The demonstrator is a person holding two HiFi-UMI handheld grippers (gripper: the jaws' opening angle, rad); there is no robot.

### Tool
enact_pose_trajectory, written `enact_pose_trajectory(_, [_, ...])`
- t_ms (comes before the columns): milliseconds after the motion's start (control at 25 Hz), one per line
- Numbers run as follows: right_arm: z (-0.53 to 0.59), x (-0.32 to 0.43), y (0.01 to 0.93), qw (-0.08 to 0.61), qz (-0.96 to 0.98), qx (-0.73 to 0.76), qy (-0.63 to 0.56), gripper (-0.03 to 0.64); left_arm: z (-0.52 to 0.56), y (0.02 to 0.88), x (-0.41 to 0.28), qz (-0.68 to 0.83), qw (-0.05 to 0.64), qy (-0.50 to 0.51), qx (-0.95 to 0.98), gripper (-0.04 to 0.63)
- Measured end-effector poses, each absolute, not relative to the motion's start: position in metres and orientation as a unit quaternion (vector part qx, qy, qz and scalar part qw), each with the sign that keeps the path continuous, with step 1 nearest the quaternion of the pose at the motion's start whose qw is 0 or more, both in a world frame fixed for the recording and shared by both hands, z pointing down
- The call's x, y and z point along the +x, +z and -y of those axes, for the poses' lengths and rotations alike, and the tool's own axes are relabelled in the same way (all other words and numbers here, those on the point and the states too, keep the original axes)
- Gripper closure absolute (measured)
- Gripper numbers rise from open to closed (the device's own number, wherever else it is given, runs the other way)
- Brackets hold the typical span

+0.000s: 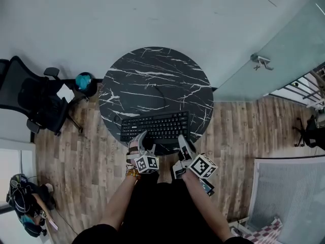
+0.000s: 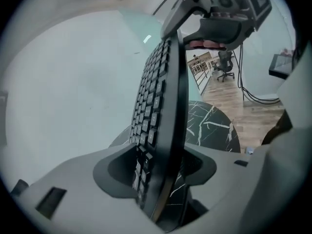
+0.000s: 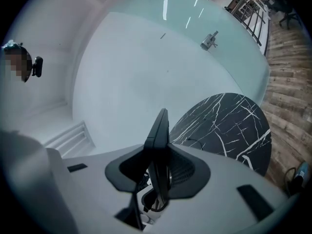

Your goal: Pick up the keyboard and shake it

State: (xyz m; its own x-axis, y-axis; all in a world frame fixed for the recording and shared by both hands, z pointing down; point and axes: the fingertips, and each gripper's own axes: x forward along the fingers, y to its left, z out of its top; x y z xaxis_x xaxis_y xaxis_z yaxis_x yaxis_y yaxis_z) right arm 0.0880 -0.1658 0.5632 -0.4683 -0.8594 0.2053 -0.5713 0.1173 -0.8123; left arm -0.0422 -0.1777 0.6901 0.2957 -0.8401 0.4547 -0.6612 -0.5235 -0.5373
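The black keyboard [image 1: 155, 126] was over the near half of the round marble worktop [image 1: 152, 70], its long side toward the person. The right claw [image 1: 184, 144] was clenched on the keyboard's near edge toward the right end. The left claw [image 1: 138, 140] stood released and wide, the keyboard's left part passing between its jaws, with a gap on the key side

head view looks steeply down; gripper views sit close, apparently edge-on to the shared keyboard [image 1: 155, 126] and table [image 1: 152, 75].
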Motion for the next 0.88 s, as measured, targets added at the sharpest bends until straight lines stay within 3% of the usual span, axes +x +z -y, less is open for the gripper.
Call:
enact_pose_trajectory(360, [0.168, 0.056, 0.527, 0.099, -0.755, -0.470, -0.446, 0.471, 0.191, 0.669, -0.059, -0.494, 0.173, -0.372, -0.766, 0.441])
enact_pose_trajectory(520, [0.171, 0.046, 0.503, 0.118, -0.797, -0.423, -0.415, 0.433, 0.200, 0.643, -0.070, -0.506, 0.167, -0.348, -0.771, 0.506])
enact_pose_trajectory(600, [0.169, 0.043, 0.487, 0.127, -0.825, -0.396, -0.382, 0.462, 0.202, 0.629, -0.069, -0.502, 0.161, -0.330, -0.783, 0.509])
enact_pose_trajectory(720, [0.164, 0.041, 0.469, 0.135, -0.857, -0.370, -0.333, 0.465, 0.208, 0.607, -0.075, -0.515, 0.100, -0.268, -0.808, 0.509])
enact_pose_trajectory(880, [0.162, 0.049, 0.473, 0.141, -0.856, -0.370, -0.333, 0.476, 0.214, 0.566, -0.085, -0.519, -0.037, -0.116, -0.846, 0.510])
